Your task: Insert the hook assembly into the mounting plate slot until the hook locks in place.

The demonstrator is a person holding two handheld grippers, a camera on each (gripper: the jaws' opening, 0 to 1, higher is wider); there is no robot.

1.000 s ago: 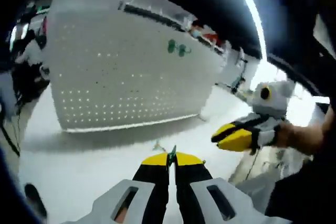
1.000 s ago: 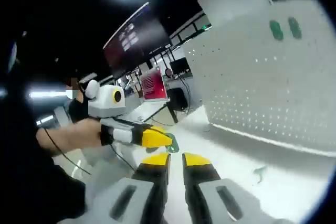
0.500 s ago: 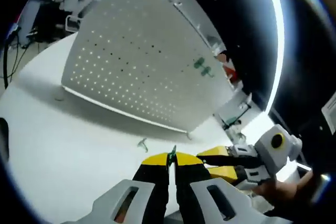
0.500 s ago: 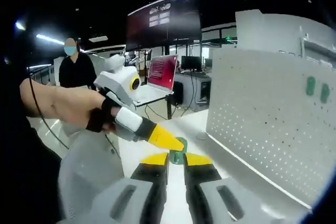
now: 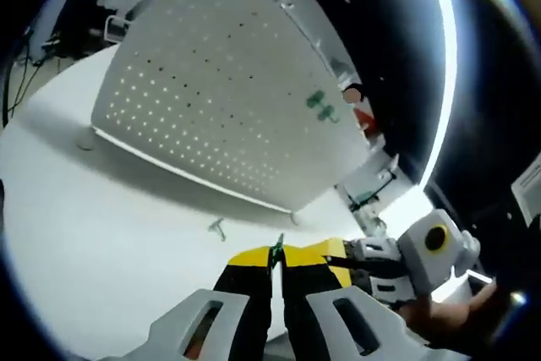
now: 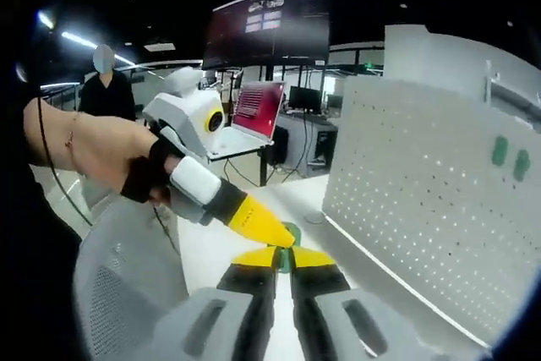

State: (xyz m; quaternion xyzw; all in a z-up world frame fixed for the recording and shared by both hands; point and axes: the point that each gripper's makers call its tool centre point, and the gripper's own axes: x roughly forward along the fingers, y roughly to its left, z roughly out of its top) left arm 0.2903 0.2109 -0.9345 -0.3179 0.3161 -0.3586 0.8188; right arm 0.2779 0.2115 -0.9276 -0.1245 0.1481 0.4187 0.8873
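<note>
Dim lab-type room with ceiling light strips, a big dark wall screen [image 6: 269, 27] and a red laptop [image 6: 258, 110] behind, plus someone standing off in the background. The work surface was a plain white matte desk [image 5: 101, 234] with a white perforated mounting plate [image 5: 211, 99] standing on it, rows of little round holes, and two small green hooks [image 5: 319, 106] already sitting high up on it.

The left tongs [image 5: 276, 253] were closed on a thin green hook piece [image 5: 277, 247] poking up between the yellow tips. The right tongs [image 6: 284, 258] looked pinched onto a rounded green bit [image 6: 288, 235] as well, right where the left tips met them, so my guess is a handoff or a re-grip mid-air, well short of the plate. Another small greenish hook [image 5: 217, 226] lay loose on the desk near the plate's bottom edge.

If it were me: get one firm grip first, keep the prong pointing at the holes, go in square, and push till it seats. The piece looked like small slick plastic, so it could twist easily.
</note>
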